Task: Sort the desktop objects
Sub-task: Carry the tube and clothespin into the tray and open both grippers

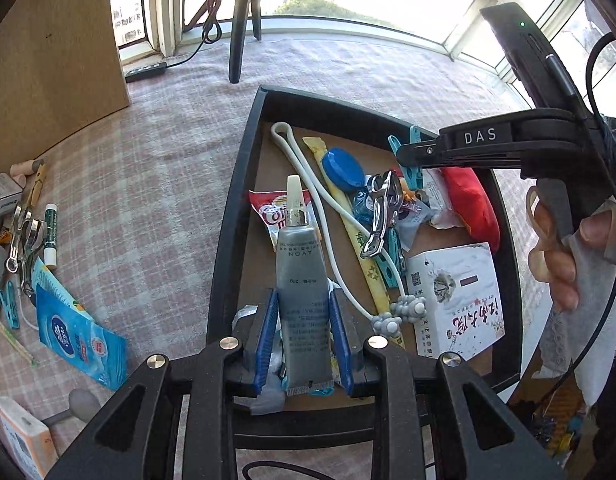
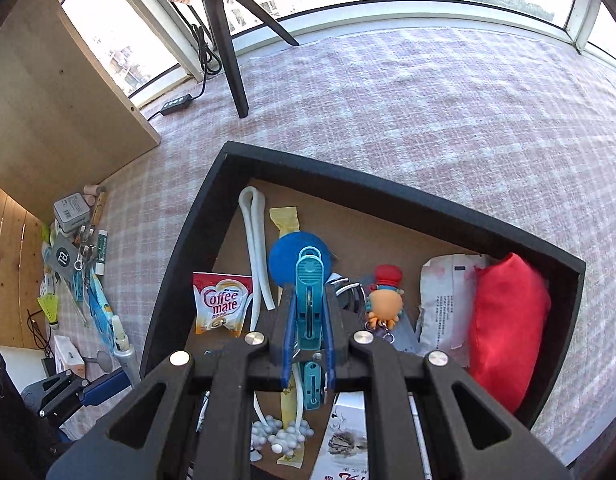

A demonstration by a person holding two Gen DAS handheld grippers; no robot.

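Both grippers hang over the black-walled tray (image 2: pixel 196 248) on the checked desk. The left gripper (image 1: pixel 304 344) has its jaws clamped on a grey squeeze tube (image 1: pixel 302 280), its long axis running straight ahead between them, nozzle forward. The right gripper (image 2: pixel 308 350) has its jaws clamped on a teal plastic clothes peg (image 2: pixel 308 300), also pointing straight ahead.

Both fisheye views sit just behind their own fingers, looking forward and steeply down, close over the black tray (image 1: pixel 228 216), toward the windows along the top of each frame. The 2 views share the tray (image 2: pixel 176 264), the tripod (image 1: pixel 240 32) (image 2: pixel 228 60) at upper left, and the checked cloth (image 1: pixel 148 184) (image 2: pixel 428 112).
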